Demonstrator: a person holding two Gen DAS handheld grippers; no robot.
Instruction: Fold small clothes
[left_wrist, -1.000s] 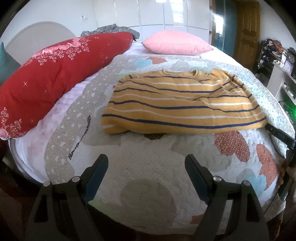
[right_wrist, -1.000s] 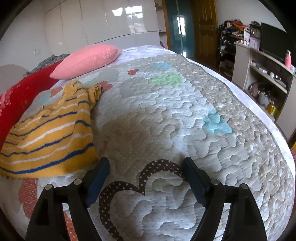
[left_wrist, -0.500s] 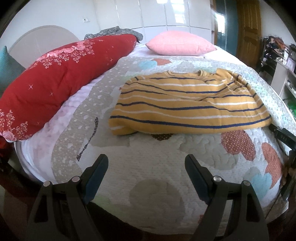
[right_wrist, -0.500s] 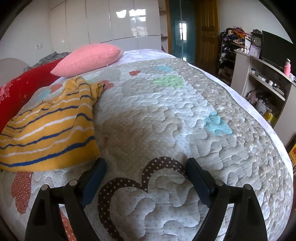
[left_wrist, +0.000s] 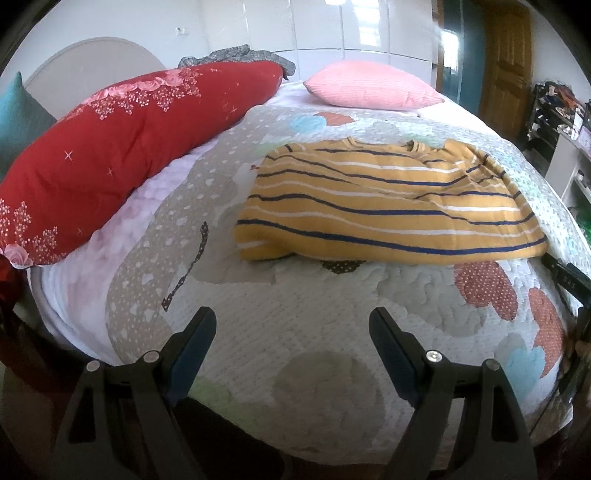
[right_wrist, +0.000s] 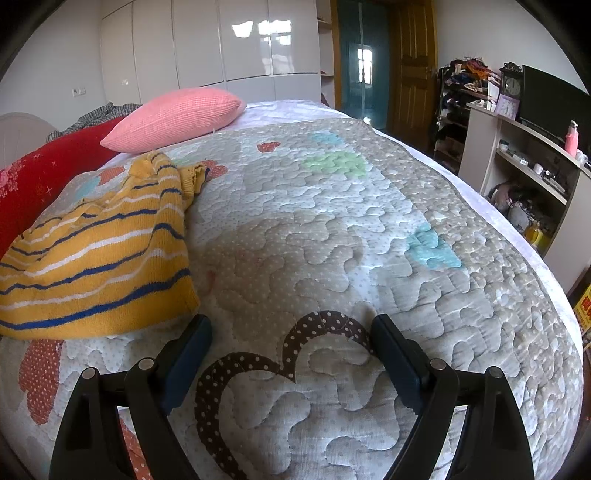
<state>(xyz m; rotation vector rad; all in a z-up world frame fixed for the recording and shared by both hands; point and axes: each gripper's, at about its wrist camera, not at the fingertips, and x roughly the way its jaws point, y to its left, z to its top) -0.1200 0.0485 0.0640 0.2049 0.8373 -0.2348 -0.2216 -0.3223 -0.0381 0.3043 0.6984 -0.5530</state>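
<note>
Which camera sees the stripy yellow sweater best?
The left wrist view: the whole sweater lies spread across the quilt, hem to neckline. The right wrist view catches it only at the left edge, seen side-on from its right end, partly cut off.

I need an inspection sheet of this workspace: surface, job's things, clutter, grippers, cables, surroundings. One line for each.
Surface: bed under a quilted grey bedspread with coloured heart patches.
Job's things: one yellow knitted sweater with blue and white stripes, lying rumpled on the bedspread, not yet folded.
Clutter: long red floral cushion; pink ribbed pillow; grey cloth heap behind the cushion.
Grippers: left gripper open, empty, short of the sweater; right gripper open, empty, beside the sweater's hem corner.
Cables: nothing seen.
Surroundings: glossy white wardrobe, wooden door, white shelf unit with a black screen.
</note>
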